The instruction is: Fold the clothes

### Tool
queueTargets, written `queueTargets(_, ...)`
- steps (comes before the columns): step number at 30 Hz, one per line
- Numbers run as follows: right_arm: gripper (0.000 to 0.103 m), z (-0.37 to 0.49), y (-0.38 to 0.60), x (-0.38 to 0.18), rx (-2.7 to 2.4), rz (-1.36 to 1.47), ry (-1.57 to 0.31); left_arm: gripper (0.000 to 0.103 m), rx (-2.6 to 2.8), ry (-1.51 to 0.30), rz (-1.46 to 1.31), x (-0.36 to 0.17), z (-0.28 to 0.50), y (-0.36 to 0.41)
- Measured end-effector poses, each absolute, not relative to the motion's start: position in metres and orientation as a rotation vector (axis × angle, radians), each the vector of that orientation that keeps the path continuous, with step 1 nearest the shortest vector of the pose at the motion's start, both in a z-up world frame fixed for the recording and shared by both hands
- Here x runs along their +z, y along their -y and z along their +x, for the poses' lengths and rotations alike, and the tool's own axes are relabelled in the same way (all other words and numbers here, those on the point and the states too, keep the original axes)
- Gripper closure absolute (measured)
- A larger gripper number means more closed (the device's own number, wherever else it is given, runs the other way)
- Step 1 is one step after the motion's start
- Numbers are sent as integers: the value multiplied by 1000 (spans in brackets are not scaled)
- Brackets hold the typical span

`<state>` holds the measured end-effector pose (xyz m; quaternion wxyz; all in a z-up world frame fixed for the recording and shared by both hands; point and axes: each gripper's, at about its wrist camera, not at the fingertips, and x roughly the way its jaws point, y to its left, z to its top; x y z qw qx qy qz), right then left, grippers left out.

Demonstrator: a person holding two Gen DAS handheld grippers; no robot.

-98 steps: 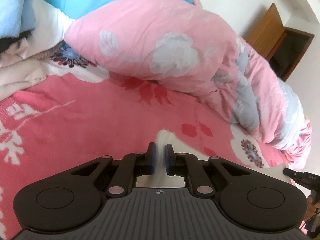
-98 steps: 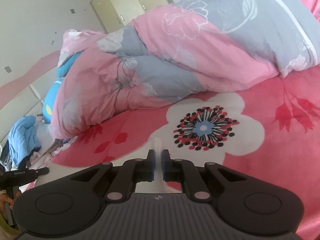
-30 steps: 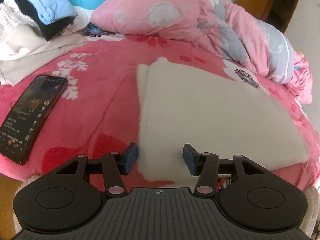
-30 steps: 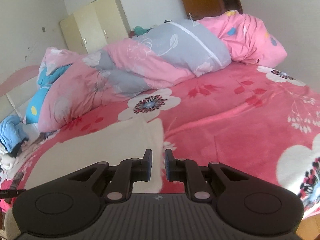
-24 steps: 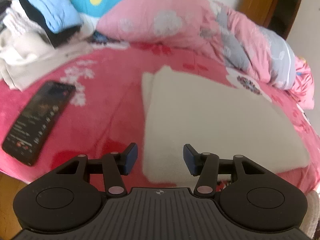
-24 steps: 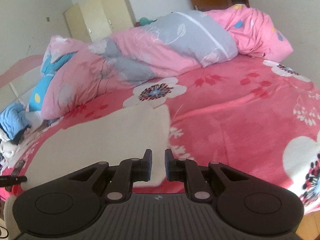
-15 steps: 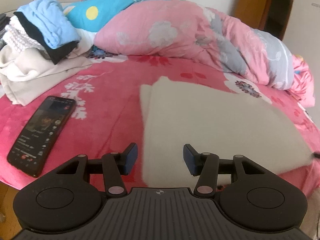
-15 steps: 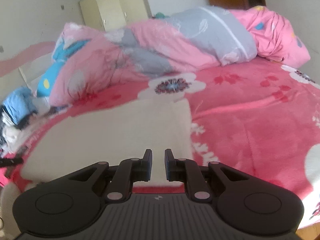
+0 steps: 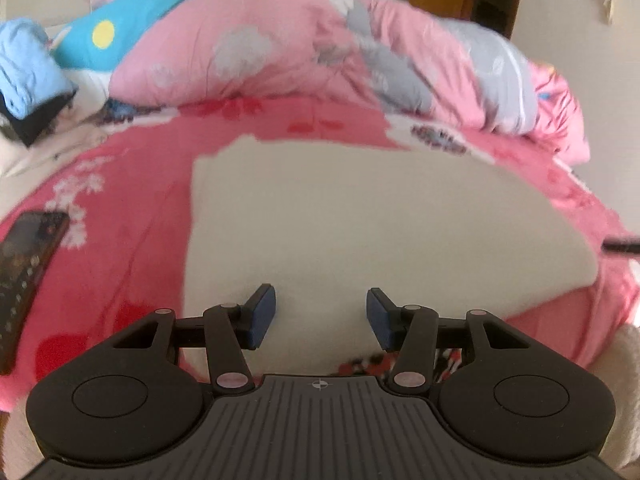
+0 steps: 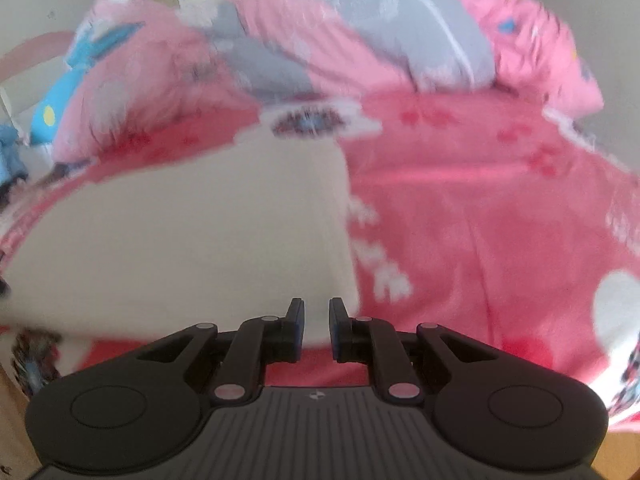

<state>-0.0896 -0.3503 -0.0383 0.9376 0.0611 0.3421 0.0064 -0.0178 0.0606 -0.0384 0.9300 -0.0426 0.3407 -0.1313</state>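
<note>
Both empty claws moved nearer the cream garment (image 9: 380, 220): left claw (image 9: 321, 317) apart, right claw (image 10: 316, 329) slightly apart.

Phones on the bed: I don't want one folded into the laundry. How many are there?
1: a dark phone lies on the pink blanket, left of the cream garment. Others may be hidden.

A plain cream garment (image 9: 360, 220) lies on a bed cover (image 9: 140, 200) of deep pink, printed with red leaves, white sprigs and white flowers with dark-dotted blue centres. At twelve o'clock the quilt (image 9: 280, 52) is paler pink with grey and whitish leaf shapes, and at ten o'clock a turquoise pillow (image 9: 120, 28) carries a yellow dot beside light-blue and black clothes (image 9: 28, 80). Both grippers are black, their fingers (image 9: 262, 316) padded in dark blue, and the phone (image 9: 24, 272) at nine o'clock is black.
</note>
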Motion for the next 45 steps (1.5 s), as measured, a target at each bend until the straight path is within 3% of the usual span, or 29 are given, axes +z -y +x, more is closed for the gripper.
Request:
queueTargets(6, 89, -83, 313, -14, 105, 86, -596, 53, -277, -709, -115, -46, -16, -67)
queueTargets(12, 91, -54, 306, -83, 49, 55, -754, 53, -288, -715, -139, -48, -15, -70)
queueTargets(16, 90, -55, 306, -65, 36, 66, -769, 53, -291, -719, -142, -48, -13, -71)
queueTargets(21, 90, -73, 285, -30, 137, 74, -630, 53, -292, -719, -148, -48, -13, -72)
queueTargets(28, 90, -59, 263, -87, 160, 33, -735, 53, -294, -723, -154, -49, -13, -73)
queueTargets(35, 90, -74, 238, -36, 264, 41, -632, 53, -293, -725, -150, -48, -13, -72)
queueTargets(40, 90, -61, 222, -91, 304, 7, -734, 53, -292, -724, -145, -45, -15, -73)
queueTargets(45, 89, -63, 217, -52, 313, 31, -720, 53, -264, -701, -99, -36, -25, -77)
